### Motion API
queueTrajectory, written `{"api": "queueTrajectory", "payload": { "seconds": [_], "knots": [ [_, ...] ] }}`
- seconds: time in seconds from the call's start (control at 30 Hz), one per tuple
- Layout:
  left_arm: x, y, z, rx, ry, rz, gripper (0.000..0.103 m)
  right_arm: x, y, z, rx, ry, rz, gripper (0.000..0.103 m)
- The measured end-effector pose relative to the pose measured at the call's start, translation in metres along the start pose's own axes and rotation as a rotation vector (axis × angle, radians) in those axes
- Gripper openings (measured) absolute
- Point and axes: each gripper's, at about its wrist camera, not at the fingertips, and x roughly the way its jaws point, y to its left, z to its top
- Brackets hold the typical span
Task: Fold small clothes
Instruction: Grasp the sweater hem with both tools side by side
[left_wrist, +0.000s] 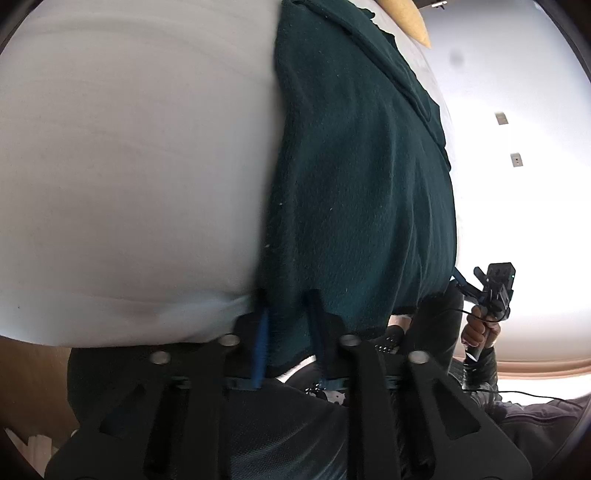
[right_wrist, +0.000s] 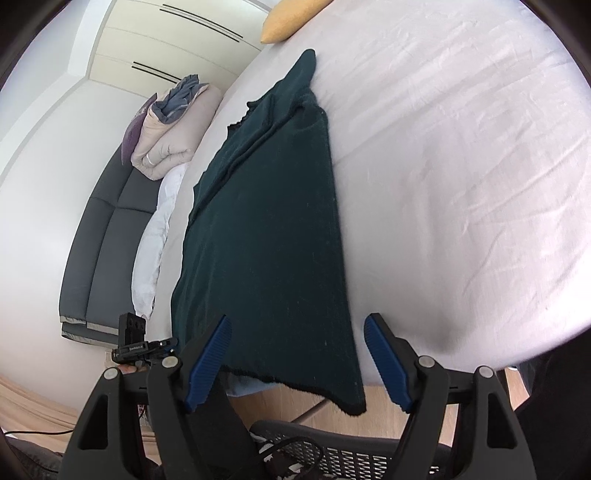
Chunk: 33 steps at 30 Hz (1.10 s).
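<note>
Right wrist, green garment (right_wrist: 269, 221) lengthwise, collar far

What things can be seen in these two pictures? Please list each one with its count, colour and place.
garment: one, dark green, lying flat on the bed, its near hem hanging over the bed edge
bed sheet: one, white, covering the bed
pillow: one, yellow, far end of the bed
sofa: one, dark grey, beside the bed
folded duvet: one, beige, on the sofa's far end
purple cushion: one, behind the duvet
wardrobe: one, cream, far wall
mesh chair: one, black, below the bed edge
left gripper: one, black with blue fingers, shut on the garment's near hem
right gripper: one, black with blue fingers, open, either side of the hem
hand: one, holding the right gripper
</note>
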Motion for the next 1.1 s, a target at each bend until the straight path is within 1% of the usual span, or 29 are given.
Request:
{"api": "queueTrajectory", "payload": {
  "seconds": [0.1, 0.23, 0.3, 0.47, 0.57, 0.67, 0.73, 0.77, 0.8, 0.83, 0.87, 0.9, 0.93, 1.1],
  "knots": [
    [0.004, -0.003, 0.001, -0.014, -0.023, -0.012, 0.01, -0.001, 0.001, -0.003, -0.003, 0.024, -0.025, 0.078],
    [0.008, -0.007, 0.002, -0.028, -0.053, -0.026, 0.008, -0.001, -0.002, -0.007, -0.001, 0.049, -0.063, 0.077],
    [0.01, -0.009, 0.003, -0.029, -0.065, -0.025, 0.008, 0.004, -0.005, -0.009, 0.009, 0.075, -0.085, 0.073],
    [0.017, -0.019, 0.004, -0.022, -0.079, -0.015, 0.007, 0.022, -0.007, -0.013, 0.023, 0.151, -0.112, 0.071],
    [0.02, -0.021, 0.004, -0.018, -0.082, -0.01, 0.006, 0.028, -0.012, -0.014, 0.046, 0.16, -0.1, 0.07],
    [0.019, -0.019, 0.006, -0.014, -0.082, -0.008, 0.006, 0.028, -0.019, -0.016, 0.067, 0.15, -0.066, 0.07],
    [0.02, -0.02, 0.007, -0.013, -0.084, -0.008, 0.006, 0.026, -0.022, -0.017, 0.071, 0.142, -0.047, 0.068],
    [0.019, -0.019, 0.006, -0.013, -0.084, -0.009, 0.006, 0.026, -0.022, -0.017, 0.066, 0.143, -0.05, 0.06],
    [0.017, -0.016, 0.005, -0.011, -0.084, -0.009, 0.006, 0.026, -0.022, -0.018, 0.057, 0.15, -0.056, 0.047],
    [0.018, -0.015, 0.004, -0.008, -0.085, -0.008, 0.006, 0.027, -0.021, -0.018, 0.055, 0.157, -0.056, 0.038],
    [0.018, -0.016, 0.004, -0.004, -0.085, -0.008, 0.006, 0.029, -0.021, -0.019, 0.052, 0.169, -0.056, 0.024],
    [0.017, -0.015, 0.002, 0.0, -0.085, -0.009, 0.005, 0.03, -0.02, -0.02, 0.044, 0.173, -0.057, 0.014],
    [0.017, -0.015, 0.002, 0.003, -0.086, -0.012, 0.005, 0.03, -0.018, -0.02, 0.035, 0.174, -0.056, 0.011],
    [0.006, -0.012, -0.002, 0.004, -0.12, -0.051, 0.005, 0.026, 0.002, -0.017, -0.016, 0.152, -0.003, 0.009]
  ]
}}
